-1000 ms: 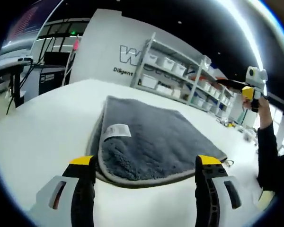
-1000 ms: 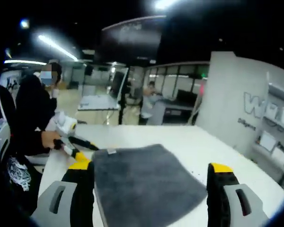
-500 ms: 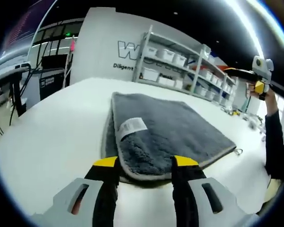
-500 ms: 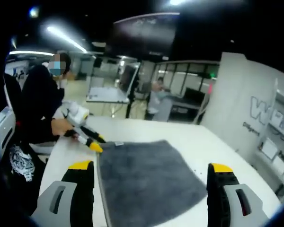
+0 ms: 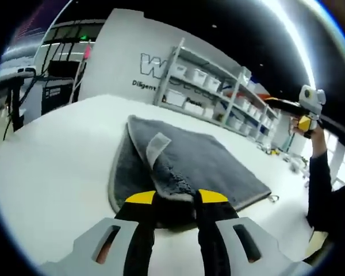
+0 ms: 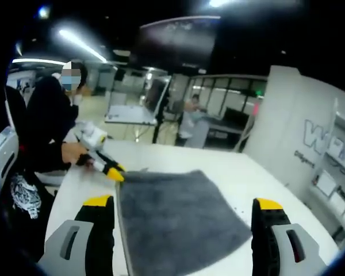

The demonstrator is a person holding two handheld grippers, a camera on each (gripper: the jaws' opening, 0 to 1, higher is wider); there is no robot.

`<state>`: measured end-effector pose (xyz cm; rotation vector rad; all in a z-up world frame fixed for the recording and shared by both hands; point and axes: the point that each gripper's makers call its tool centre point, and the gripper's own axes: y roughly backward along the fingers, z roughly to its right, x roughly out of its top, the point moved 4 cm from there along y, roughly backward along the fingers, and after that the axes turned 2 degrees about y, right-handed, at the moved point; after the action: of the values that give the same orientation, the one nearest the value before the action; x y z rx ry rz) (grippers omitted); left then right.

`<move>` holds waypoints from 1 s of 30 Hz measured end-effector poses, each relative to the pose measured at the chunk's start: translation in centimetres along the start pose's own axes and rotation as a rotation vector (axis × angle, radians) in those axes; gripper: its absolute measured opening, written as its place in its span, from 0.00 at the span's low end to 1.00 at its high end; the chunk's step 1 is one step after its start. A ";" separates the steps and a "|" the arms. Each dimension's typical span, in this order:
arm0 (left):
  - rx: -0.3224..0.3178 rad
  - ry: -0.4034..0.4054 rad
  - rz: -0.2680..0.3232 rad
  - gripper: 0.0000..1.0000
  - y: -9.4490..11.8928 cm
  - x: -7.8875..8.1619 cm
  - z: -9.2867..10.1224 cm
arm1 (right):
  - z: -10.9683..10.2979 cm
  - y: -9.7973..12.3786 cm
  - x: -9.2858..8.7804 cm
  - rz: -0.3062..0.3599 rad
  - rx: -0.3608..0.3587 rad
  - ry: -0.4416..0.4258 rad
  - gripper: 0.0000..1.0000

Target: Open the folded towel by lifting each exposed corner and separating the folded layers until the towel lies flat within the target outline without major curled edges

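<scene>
A grey towel lies folded on the white table. My left gripper is shut on the towel's near corner. The top layer is raised there, and its white label stands up off the cloth. In the right gripper view the towel lies flat ahead, and the left gripper, held by a person's hand, sits at its far left corner. My right gripper hovers above the towel's near side, open, with nothing between its fingers. It also appears raised at the upper right of the left gripper view.
A person in dark clothes sits at the table's left side in the right gripper view. Shelves with white bins stand beyond the table's far edge. Bare table surrounds the towel.
My left gripper's jaws went from wide open to shut on the towel's near corner, and that corner now stands lifted with the label turned up. The right gripper stayed open.
</scene>
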<state>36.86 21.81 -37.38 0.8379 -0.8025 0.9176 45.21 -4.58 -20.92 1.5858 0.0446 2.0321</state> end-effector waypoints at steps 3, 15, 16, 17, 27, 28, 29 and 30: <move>-0.015 0.019 0.006 0.26 0.3 0.0 0.0 | 0.0 0.0 0.0 0.001 -0.004 -0.001 1.00; -0.051 0.143 0.060 0.15 -0.1 0.3 0.5 | 0.0 0.1 0.2 0.008 -0.009 0.006 1.00; -0.046 0.153 0.072 0.14 -0.1 0.4 0.5 | 0.0 0.1 0.2 0.007 -0.010 0.007 1.00; -0.045 0.153 0.074 0.12 -0.1 0.5 0.5 | 0.0 0.1 0.2 0.007 -0.011 0.008 1.00; -0.014 0.144 0.120 0.02 -0.4 0.7 0.3 | 0.3 0.2 0.4 0.017 -0.027 0.009 1.00; -0.018 0.146 0.125 0.02 -0.4 0.7 0.4 | 0.4 0.2 0.4 0.017 -0.029 0.008 1.00; -0.022 0.147 0.127 0.02 -0.4 0.8 0.5 | 0.4 0.2 0.4 0.017 -0.030 0.008 0.99; -0.023 0.147 0.135 0.02 -0.4 0.9 0.5 | 0.5 0.3 0.4 0.016 -0.032 0.010 0.99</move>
<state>37.43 21.50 -36.48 0.6941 -0.7459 1.0747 45.47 -4.75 -20.31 1.5609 0.0023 2.0434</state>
